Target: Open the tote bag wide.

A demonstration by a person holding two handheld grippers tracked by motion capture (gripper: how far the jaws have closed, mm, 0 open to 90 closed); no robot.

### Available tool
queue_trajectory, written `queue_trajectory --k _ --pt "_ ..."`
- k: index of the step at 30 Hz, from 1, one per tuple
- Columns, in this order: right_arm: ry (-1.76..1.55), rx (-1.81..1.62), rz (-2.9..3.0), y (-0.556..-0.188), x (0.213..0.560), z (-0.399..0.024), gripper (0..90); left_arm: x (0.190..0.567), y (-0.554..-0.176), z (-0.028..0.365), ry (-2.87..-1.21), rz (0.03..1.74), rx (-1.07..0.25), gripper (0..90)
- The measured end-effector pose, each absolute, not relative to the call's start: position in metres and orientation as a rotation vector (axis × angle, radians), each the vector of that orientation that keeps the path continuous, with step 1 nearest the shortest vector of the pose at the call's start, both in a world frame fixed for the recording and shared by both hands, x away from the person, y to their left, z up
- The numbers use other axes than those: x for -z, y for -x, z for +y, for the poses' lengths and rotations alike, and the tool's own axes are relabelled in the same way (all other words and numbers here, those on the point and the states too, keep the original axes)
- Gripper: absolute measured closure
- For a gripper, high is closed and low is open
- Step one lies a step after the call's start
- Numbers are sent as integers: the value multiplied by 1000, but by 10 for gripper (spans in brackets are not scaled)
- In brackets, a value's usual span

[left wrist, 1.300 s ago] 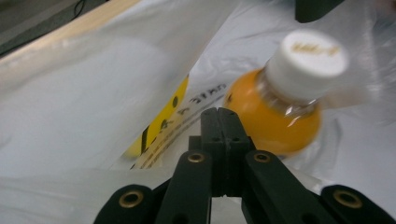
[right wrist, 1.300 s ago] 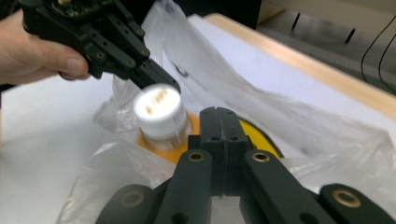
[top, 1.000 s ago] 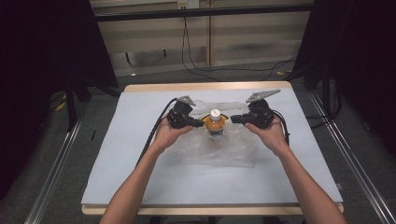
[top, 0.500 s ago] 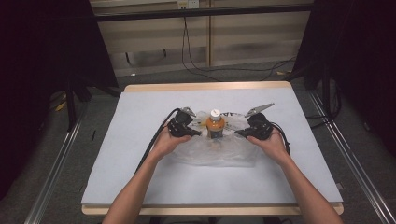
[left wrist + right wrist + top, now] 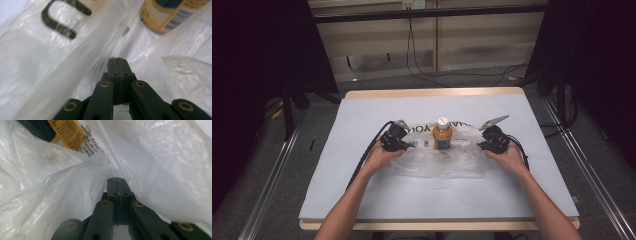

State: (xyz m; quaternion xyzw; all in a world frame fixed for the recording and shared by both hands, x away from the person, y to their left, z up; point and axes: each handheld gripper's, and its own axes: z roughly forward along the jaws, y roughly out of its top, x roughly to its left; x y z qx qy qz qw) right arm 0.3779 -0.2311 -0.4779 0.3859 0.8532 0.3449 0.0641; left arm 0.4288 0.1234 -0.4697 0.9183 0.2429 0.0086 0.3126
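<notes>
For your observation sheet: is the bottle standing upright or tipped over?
Upright. In the high view the bottle stands with its white cap on top, amid the plastic bag.

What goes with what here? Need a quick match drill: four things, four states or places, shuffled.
1. bottle
2. plastic bag
3. left gripper
4. table

a. clear film with black lettering
b. jaws shut, at the bag's left side
c. upright, white cap, orange label
d. pale cover, wooden edge

Pairs: 1-c, 2-a, 3-b, 4-d
</notes>
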Motion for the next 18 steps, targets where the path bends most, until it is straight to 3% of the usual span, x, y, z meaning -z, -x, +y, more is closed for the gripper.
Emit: queue_trajectory --k 18 --pt "-1156 -1063 2525 -354 480 -267 900 474 -408 166 -2356 650 -58 900"
